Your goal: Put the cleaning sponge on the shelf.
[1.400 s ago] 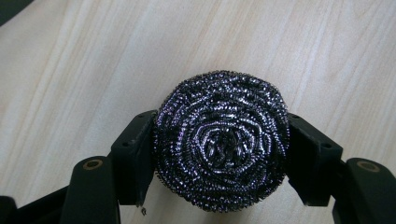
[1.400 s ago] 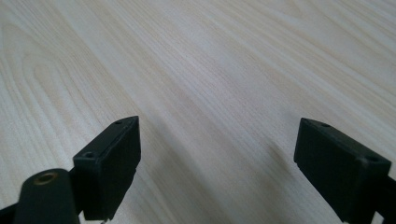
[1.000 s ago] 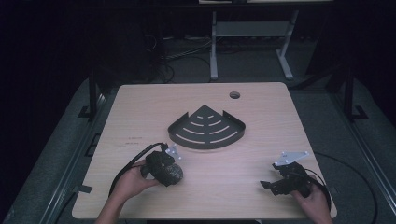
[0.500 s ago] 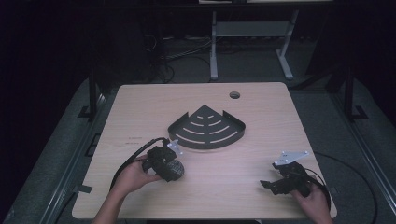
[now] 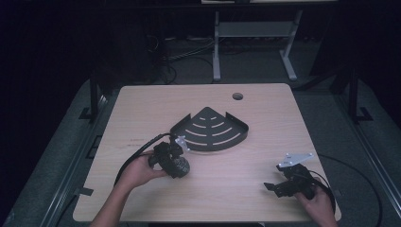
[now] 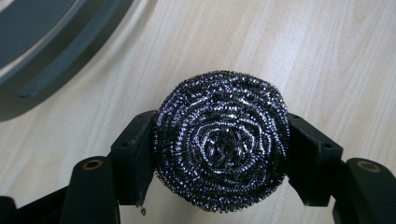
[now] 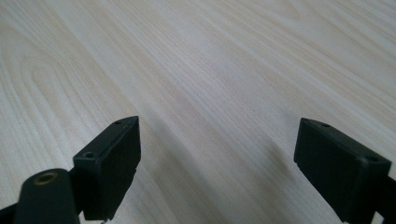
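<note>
The left gripper (image 6: pixel 219 154) is clamped on a scourer (image 6: pixel 220 140), a round ball of dark coiled steel wire. In the left gripper view the two black jaws press its left and right flanks, and the ball bulges well above and a little below them, its spiral face turned to the camera. Pale wood shows all around it, so it seems to be held just above the table (image 6: pixel 303 56) rather than resting on it, though I cannot tell for certain. In the high view the left gripper (image 5: pixel 176 163) sits in the person's left hand (image 5: pixel 139 170), with the scourer (image 5: pixel 179 165) at its tip, near the front left of the table (image 5: pixel 142 104). Its cable curls off to the left.

Just beyond the scourer lies a black fan-shaped tray (image 5: pixel 210 130) with curved slots in its floor and a low raised rim; the scourer is close to its near edge but apart from it. A corner of the tray (image 6: pixel 56 42) appears at the upper left of the left gripper view.

The right gripper (image 7: pixel 217 158) has its jaws wide apart with bare wood between them. In the high view the right gripper (image 5: pixel 279 187) is at the front right, well apart from scourer and tray, held by the right hand (image 5: pixel 319 205).

No brand, label or writing can be read on anything.
</note>
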